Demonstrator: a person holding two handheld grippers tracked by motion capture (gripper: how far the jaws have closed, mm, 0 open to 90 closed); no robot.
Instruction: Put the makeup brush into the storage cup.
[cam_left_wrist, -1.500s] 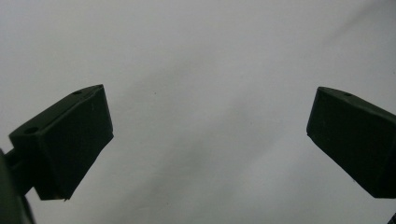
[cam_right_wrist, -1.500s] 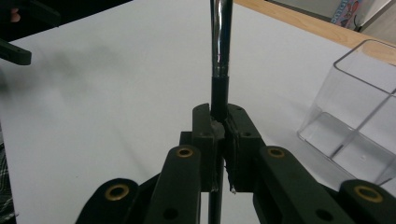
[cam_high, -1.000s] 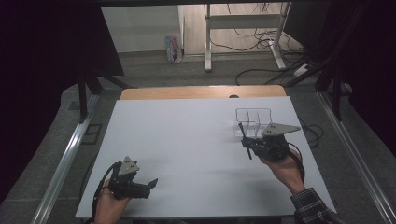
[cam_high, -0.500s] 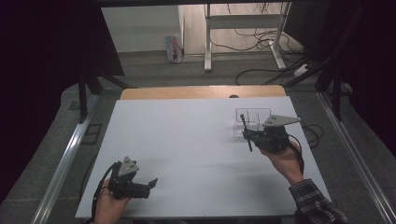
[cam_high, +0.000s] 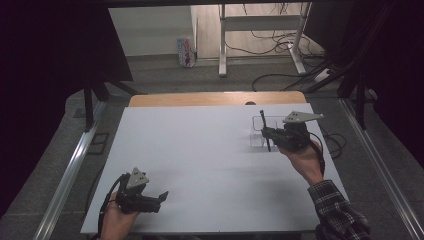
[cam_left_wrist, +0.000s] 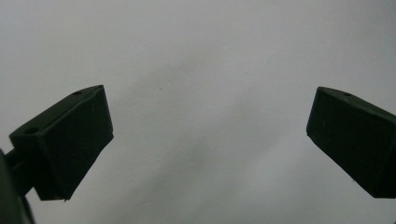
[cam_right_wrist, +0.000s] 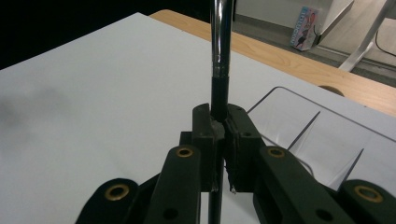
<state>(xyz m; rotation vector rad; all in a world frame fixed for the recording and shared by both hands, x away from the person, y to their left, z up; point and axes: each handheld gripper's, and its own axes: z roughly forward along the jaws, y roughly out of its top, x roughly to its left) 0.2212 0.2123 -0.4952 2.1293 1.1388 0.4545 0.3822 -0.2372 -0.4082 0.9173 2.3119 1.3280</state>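
- The white table (cam_high: 200, 165) lies under both my tools and is bare around them, which gives me room to carry things across without knocking anything.
- The clear organiser (cam_high: 259, 134), a see-through tray with thin dividers, sits just beyond and beneath the tip of my right gripper (cam_high: 267, 134). In the right gripper view its slots (cam_right_wrist: 322, 135) open just to the right of my jaws, so I judge it to be where the thing I carry belongs.
- My right gripper is clamped fully on a slim black-and-metal brush (cam_right_wrist: 221, 60). The jaws meet around its dark shaft, and the metal part rises straight up out of them, with the lower end hanging below.
- I grip the brush low on the shaft and hold it upright because, as I judge it, a standing stick slides more easily into a narrow slot than a lying one.
- In the high view the brush (cam_high: 265, 131) stands ahead of my right hand (cam_high: 300, 157), overlapping the organiser's near edge; I cannot tell whether its lower end touches the tray.
- My left gripper (cam_high: 161, 196) rests low over the table's near left part, well apart from the tray. Its jaws stand wide apart with nothing between them, only bare white surface ahead; I judge it parked out of the way, ready if needed.
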